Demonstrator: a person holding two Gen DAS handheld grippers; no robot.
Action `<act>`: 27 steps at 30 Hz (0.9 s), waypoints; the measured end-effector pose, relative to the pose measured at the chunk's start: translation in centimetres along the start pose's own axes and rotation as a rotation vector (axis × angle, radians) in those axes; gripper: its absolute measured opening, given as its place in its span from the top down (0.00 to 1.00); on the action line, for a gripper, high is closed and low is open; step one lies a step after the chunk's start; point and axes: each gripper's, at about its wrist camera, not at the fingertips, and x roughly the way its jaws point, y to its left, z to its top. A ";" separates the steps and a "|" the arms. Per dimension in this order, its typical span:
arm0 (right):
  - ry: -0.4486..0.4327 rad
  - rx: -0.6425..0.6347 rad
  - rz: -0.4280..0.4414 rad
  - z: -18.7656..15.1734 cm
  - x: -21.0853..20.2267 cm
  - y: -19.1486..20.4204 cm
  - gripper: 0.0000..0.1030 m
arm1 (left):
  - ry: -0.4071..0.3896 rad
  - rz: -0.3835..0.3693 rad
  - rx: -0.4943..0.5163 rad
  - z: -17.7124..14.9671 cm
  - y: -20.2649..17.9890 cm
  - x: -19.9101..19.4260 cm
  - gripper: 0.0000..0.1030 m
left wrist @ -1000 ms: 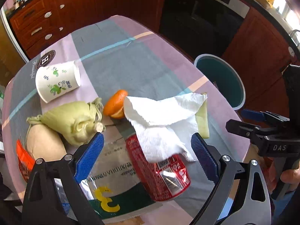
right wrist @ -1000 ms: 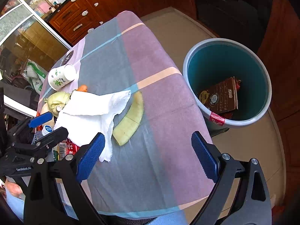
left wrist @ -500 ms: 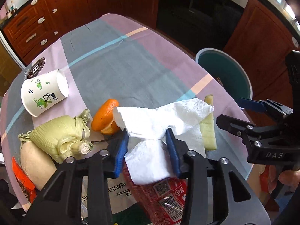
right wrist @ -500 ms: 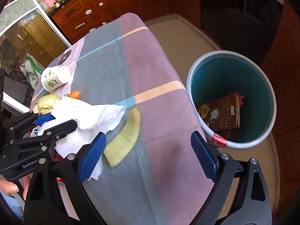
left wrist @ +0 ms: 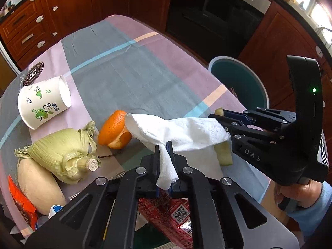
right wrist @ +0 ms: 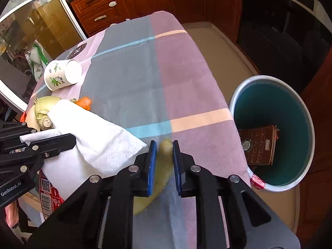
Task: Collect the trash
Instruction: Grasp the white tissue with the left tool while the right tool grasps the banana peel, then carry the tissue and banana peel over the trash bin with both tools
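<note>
Pinching a fold of the white paper towel [left wrist: 182, 132], the left gripper [left wrist: 164, 147] has just closed its jaws, lifting it over the table's near edge. Beside it, the right gripper [right wrist: 162, 145] has just been closing on the pale green peel strip [right wrist: 166, 147], which sits between the pads; the strip's long axis runs along the fingers. Farther off, past the table's right edge [right wrist: 232, 112], the teal bin [right wrist: 307, 112] stands on the floor, nearer the right hand.
</note>
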 end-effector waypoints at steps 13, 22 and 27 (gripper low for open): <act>-0.111 0.116 0.057 0.5 -5.7 -2.5 0.92 | -0.106 0.018 0.009 1.0 -1.8 -5.0 0.95; -0.223 0.167 0.021 -0.2 -11.1 -5.6 0.92 | -0.153 0.017 0.069 2.0 -5.9 -7.3 0.95; -0.279 0.201 -0.007 -0.5 -13.6 -7.9 0.92 | -0.160 0.004 0.105 3.1 -8.7 -7.5 0.95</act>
